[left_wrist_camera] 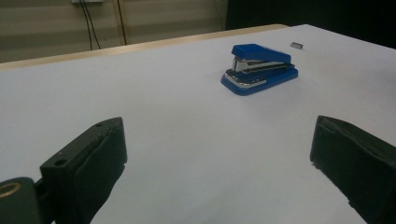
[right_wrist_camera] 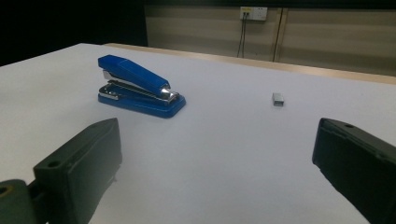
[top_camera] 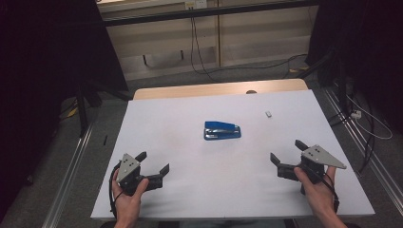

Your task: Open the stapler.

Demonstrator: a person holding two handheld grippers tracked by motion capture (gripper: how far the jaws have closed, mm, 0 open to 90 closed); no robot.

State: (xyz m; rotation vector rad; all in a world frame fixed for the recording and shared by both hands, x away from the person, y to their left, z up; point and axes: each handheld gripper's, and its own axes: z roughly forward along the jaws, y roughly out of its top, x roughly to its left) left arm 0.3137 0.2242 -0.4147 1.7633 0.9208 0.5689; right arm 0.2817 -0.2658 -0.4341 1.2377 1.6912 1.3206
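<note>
A blue stapler (top_camera: 222, 130) lies in the middle of the white table (top_camera: 190, 190); it is also seen ahead in the left gripper view (left_wrist_camera: 259, 68) and the right gripper view (right_wrist_camera: 140, 86). A small grey strip of staples (top_camera: 268, 114) rests to the stapler's right, farther back (right_wrist_camera: 278, 98) (left_wrist_camera: 296, 45). My left gripper (top_camera: 152, 162) is held by a hand near the front left, jaws wide apart and empty (left_wrist_camera: 217, 154). My right gripper (top_camera: 287, 152) is held at the front right, also open with nothing between its jaws (right_wrist_camera: 217, 158).
The table's wooden far edge (top_camera: 218, 89) borders a grey floor with cables (top_camera: 199, 52). Dark curtains hang at both sides. Metal rails (top_camera: 71, 161) run along the floor beside the table.
</note>
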